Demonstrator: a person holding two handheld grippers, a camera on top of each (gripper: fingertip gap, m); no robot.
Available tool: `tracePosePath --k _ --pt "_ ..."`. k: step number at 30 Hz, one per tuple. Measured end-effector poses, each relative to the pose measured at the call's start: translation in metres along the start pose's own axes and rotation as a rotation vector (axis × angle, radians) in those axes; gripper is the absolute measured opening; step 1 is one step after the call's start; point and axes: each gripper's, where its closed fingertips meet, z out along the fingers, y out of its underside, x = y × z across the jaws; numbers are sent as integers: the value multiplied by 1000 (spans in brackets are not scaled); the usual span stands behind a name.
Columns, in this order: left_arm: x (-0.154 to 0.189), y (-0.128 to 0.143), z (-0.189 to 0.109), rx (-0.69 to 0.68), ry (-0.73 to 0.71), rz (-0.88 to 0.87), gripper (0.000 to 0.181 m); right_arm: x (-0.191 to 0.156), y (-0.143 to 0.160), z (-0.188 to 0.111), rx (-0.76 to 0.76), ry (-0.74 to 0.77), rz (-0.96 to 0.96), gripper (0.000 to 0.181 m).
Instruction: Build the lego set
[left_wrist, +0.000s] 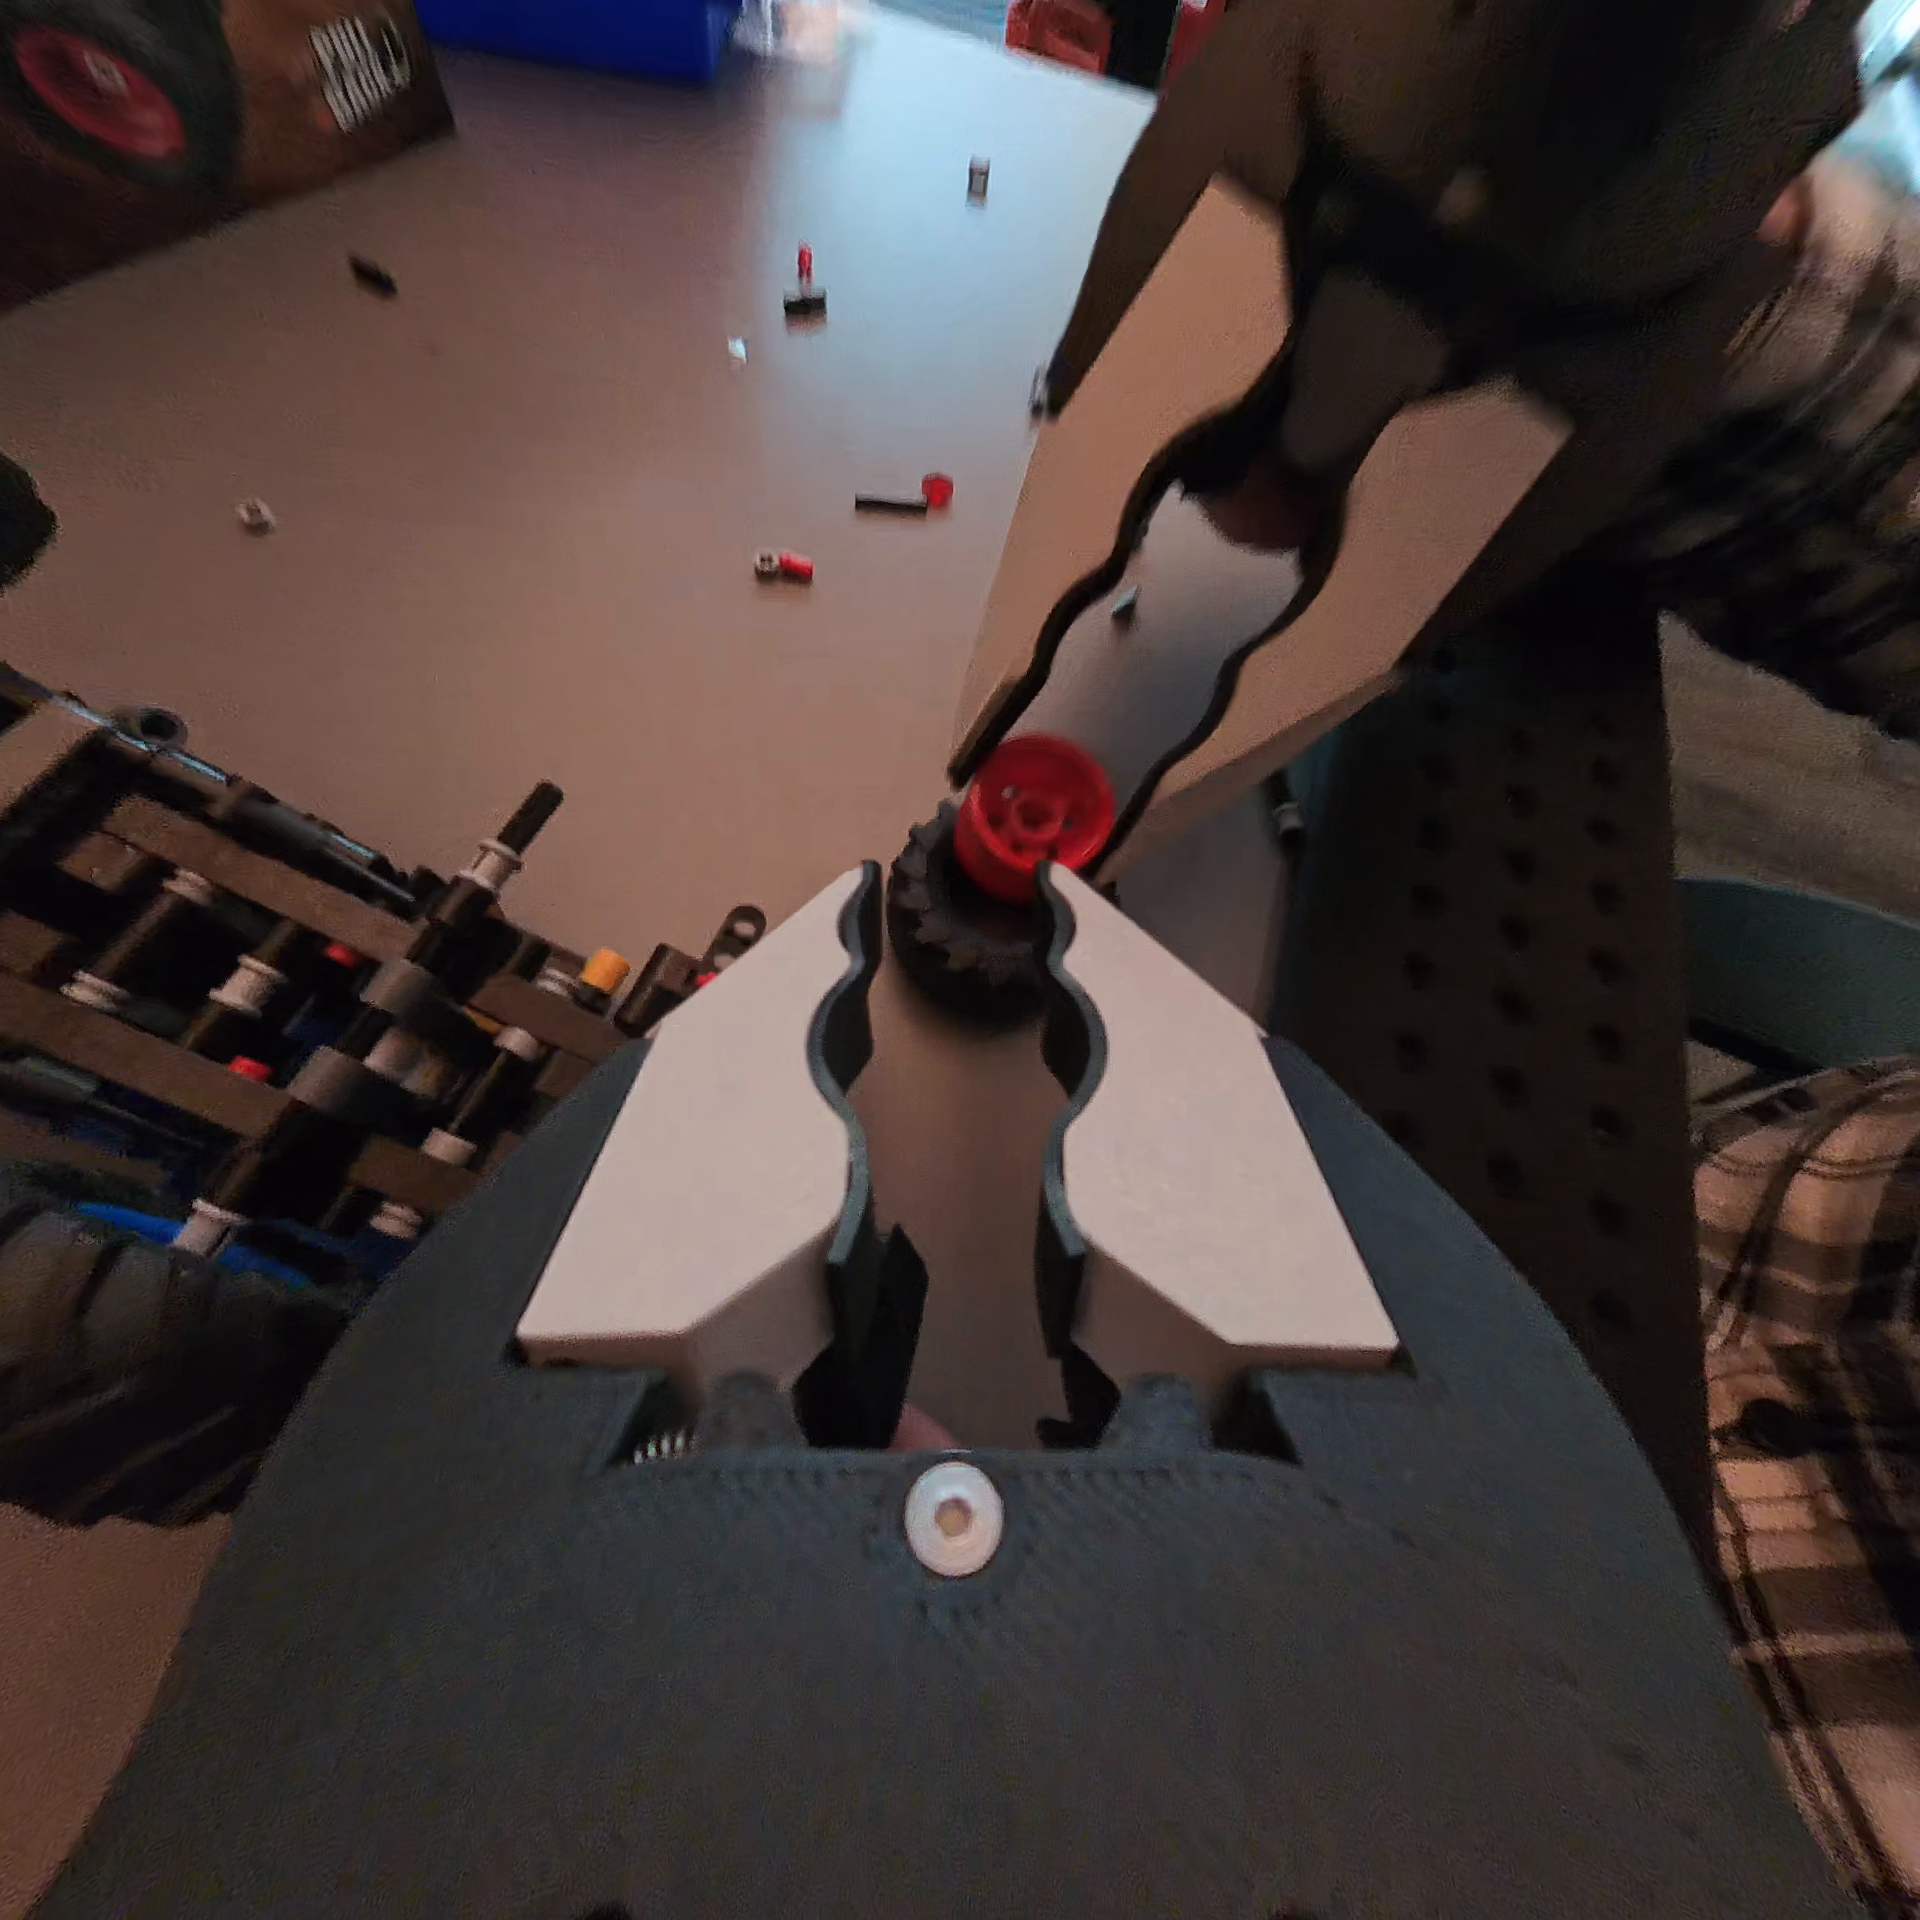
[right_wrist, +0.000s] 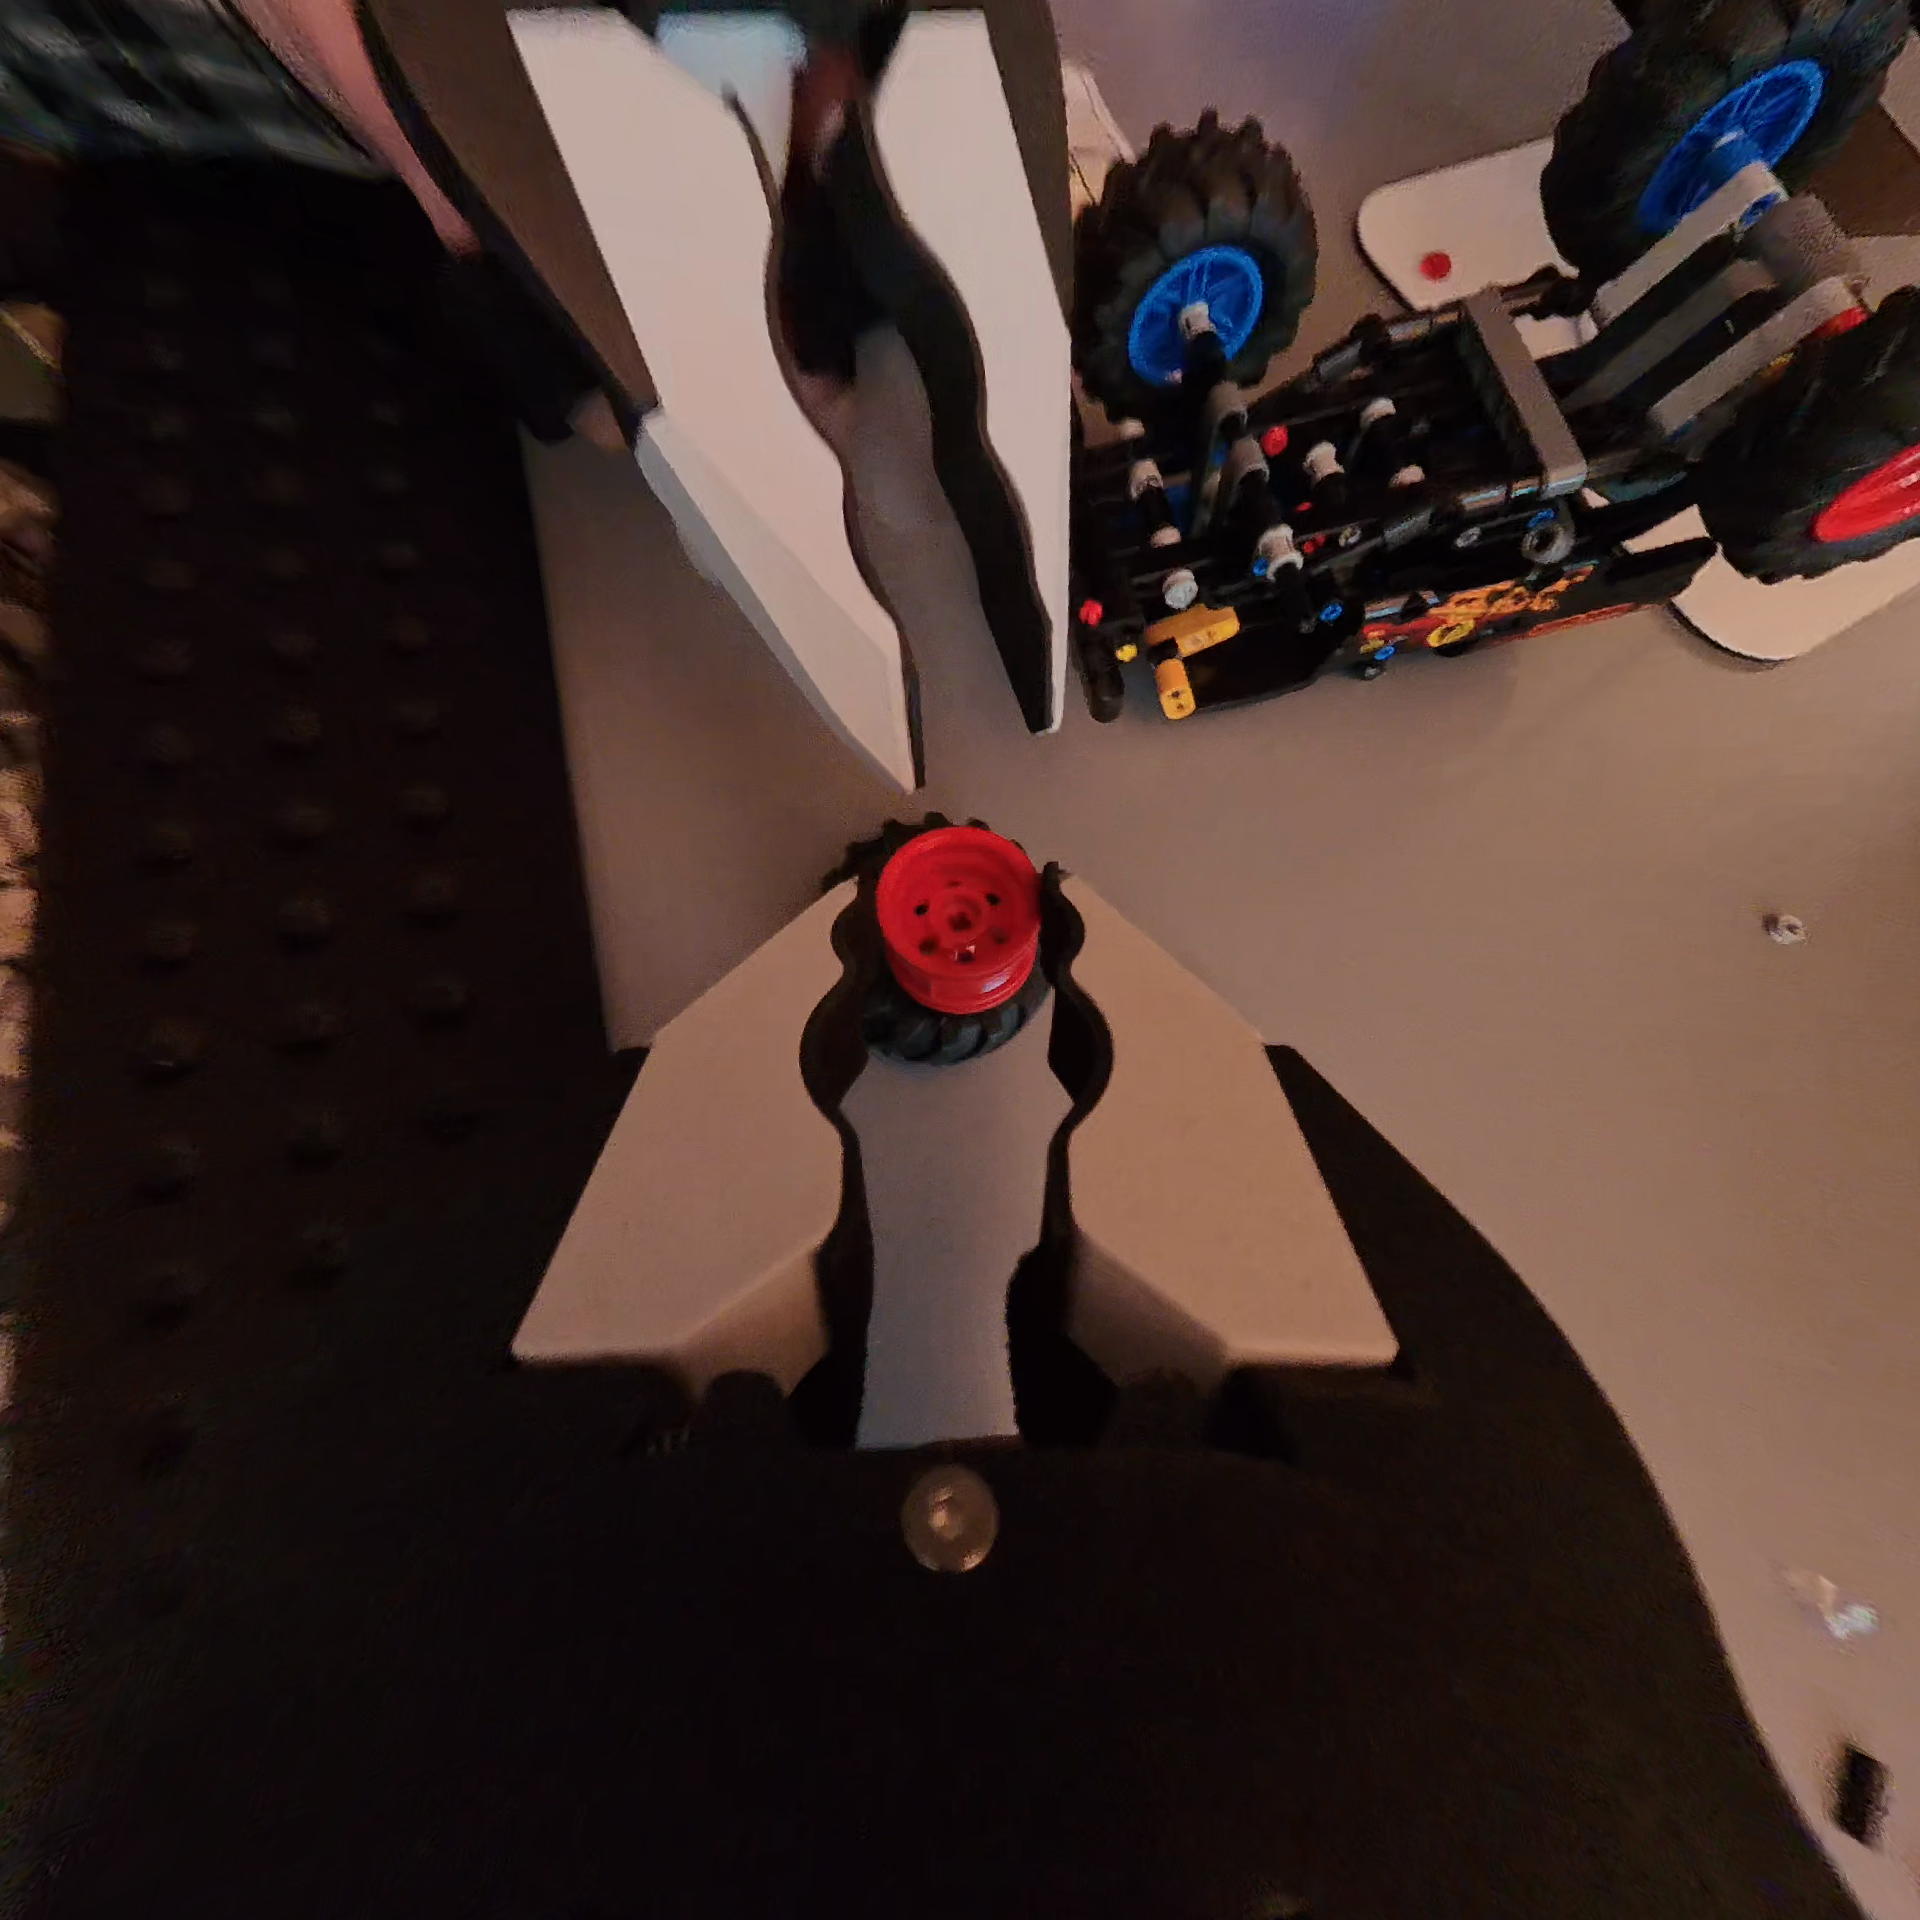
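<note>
Only the right wrist view shows the blue-wheeled truck (right_wrist: 1382, 540), while the right claw (right_wrist: 951, 935) clamps the red rim (right_wrist: 956, 920) half-seated in its black tyre (right_wrist: 940, 1034), left claw (left_wrist: 961, 904) pinching that tyre.

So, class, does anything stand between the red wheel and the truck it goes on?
Little does: bare table lies between the red wheel and the truck. Only the left gripper hangs close beside that path, near the truck's end.

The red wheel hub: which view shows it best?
The right wrist view: the red wheel hub faces the camera, spoke holes visible, seated partly in the black tyre between the right hand-held gripper fingers. The left wrist view shows the hub smaller, blurrier and angled, between both grippers' tips.
</note>
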Motion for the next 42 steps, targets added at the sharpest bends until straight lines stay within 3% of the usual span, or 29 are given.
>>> tracePosePath --k 14,16,18,21,24,34,42 --pt "-1 11 18 -56 -54 147 4 -5 3 15 27 5 -32 30" --pt "-3 12 19 -54 -62 144 4 -2 3 11 25 19 -8 52" --pt "-1 10 18 -43 -51 133 6 -2 2 4 29 24 1 49" --pt "0 8 16 -43 -44 137 8 -4 7 -1 -11 34 -21 12" --pt "3 7 18 -39 -27 131 11 -8 11 1 -47 17 -24 0" --pt "-2 8 27 -107 -155 288 2 -11 22 5 -178 -87 49 0" --pt "6 15 42 -182 -233 466 2 -13 36 11 -401 -190 23 0"
